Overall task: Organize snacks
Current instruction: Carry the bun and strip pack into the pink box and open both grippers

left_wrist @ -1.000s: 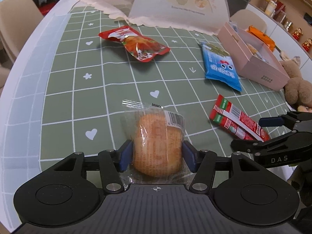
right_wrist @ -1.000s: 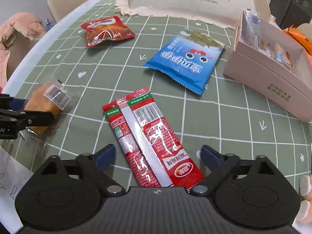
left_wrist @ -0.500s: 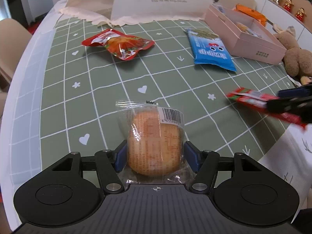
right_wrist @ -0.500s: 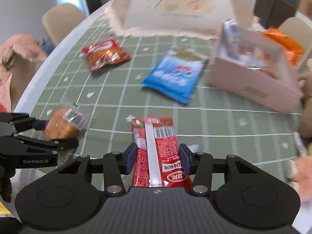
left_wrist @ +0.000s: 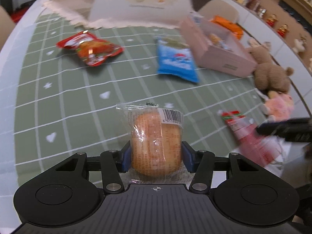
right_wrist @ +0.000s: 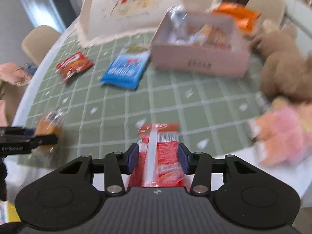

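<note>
LEFT WRIST VIEW
Surface: round table w/ green grid-pattern cloth (left_wrist: 81, 97), white hearts and stars on it; shelves w/ small figurines in bkgd at right.
Left gripper (left_wrist: 157, 157): blue pads on both sides of a wrapped bun (left_wrist: 156, 146), pressing its wrapper; jaws closing on it. Bun in clear plastic, barcode label at top right, held above the cloth near the table's near edge.
Red snack bag (left_wrist: 91, 50): flat on cloth, far left.
Blue snack bag (left_wrist: 176, 62): flat on cloth, mid-far, just beside the pink box.
Pink box (left_wrist: 222, 58): open top, far right, snacks inside, blurred; orange packet (left_wrist: 228, 25) behind it.
Paper bag (left_wrist: 136, 2): cream, cartoon print, at far side of table.
Plush toys: brown bear (left_wrist: 273, 76) and pink toy (left_wrist: 280, 107) at right edge.
Right gripper: dark finger (left_wrist: 282, 129) in from the right, on a red sausage pack (left_wrist: 247, 136), blurred.

RIGHT WRIST VIEW
Right gripper (right_wrist: 158, 159): clamped on red sausage pack (right_wrist: 159, 156), pads touching both long edges; pack sticks out fwd, off the cloth.
Pink box (right_wrist: 198, 60): ahead, slightly right, open, contents blurred.
Blue snack bag (right_wrist: 126, 70): left of box, near it.
Red snack bag (right_wrist: 74, 64): further left.
Left gripper: at left edge, dark fingers (right_wrist: 29, 138) w/ the bun (right_wrist: 49, 126) between them, blurred.
Plush toys: brown bear (right_wrist: 282, 68), pink toy (right_wrist: 282, 132) at right.
</note>
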Demonstrator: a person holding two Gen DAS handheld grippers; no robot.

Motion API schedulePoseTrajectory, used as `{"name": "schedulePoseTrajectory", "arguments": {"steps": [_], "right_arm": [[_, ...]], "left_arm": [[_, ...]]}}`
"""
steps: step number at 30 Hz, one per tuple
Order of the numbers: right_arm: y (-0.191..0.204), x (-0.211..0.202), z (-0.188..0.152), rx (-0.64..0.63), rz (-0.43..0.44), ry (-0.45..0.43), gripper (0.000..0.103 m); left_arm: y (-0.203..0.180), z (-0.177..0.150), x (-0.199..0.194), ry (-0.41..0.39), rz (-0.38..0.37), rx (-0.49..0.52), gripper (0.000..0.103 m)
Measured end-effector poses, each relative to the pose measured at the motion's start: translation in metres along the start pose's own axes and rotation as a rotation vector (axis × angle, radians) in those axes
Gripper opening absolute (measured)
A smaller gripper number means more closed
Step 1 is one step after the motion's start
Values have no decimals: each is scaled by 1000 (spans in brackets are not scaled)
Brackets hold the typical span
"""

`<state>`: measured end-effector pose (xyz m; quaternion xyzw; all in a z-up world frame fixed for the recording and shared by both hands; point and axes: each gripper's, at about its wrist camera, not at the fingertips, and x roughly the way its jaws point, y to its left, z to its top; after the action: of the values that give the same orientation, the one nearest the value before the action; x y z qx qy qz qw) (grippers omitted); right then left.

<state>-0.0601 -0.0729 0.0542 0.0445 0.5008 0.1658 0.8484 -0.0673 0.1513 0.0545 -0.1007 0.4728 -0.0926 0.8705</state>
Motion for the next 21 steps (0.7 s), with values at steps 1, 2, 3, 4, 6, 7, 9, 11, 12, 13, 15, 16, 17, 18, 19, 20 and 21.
{"name": "schedulePoseTrajectory", "arguments": {"steps": [1, 2, 3, 4, 6, 7, 9, 11, 12, 13, 15, 16, 17, 18, 19, 20, 21], "right_arm": [[4, 4, -3, -7, 47, 24, 46], [10, 5, -5, -26, 61, 31, 50], [16, 6, -7, -57, 51, 28, 54], [23, 7, -9, -96, 22, 18, 66], [32, 8, -11, -155, -63, -10, 77], [34, 10, -11, -158, -94, -15, 77], [30, 17, -8, -120, -115, -8, 77], [23, 23, -4, -57, -125, -2, 80], [20, 29, -1, -33, -130, 8, 81], [17, 34, 0, -23, -135, 20, 81], [16, 43, 1, -19, -156, 38, 81], [15, 46, -1, -23, -170, 44, 81], [15, 49, -5, -31, -194, 58, 79], [18, 50, -7, -54, -215, 51, 76], [22, 49, -8, -77, -208, 43, 63], [26, 46, -9, -97, -200, 40, 50], [29, 44, -9, -112, -192, 42, 49]], "left_arm": [[-4, 1, -1, 0, -9, 2, 57], [-8, 1, -2, 0, -18, 1, 57], [-11, 1, -3, -1, -22, 0, 57], [-13, 1, -4, -4, -23, -2, 57], [-14, 0, -6, -9, -19, -8, 57], [-14, 0, -5, -7, -12, -15, 57], [-14, 2, -4, 0, 5, -24, 57], [-16, 3, -2, 9, 10, -28, 57], [-17, 3, -1, 15, 2, -30, 57], [-18, 4, 1, 21, -11, -33, 57], [-23, 3, 3, 29, -31, -31, 57], [-25, 3, 3, 28, -33, -26, 57], [-28, 3, 4, 26, -34, -20, 57], [-30, 4, 4, 24, -36, -17, 57], [-32, 5, 5, 21, -40, -15, 57], [-34, 6, 5, 15, -41, -10, 57], [-35, 10, 5, 8, -36, 4, 57]]}}
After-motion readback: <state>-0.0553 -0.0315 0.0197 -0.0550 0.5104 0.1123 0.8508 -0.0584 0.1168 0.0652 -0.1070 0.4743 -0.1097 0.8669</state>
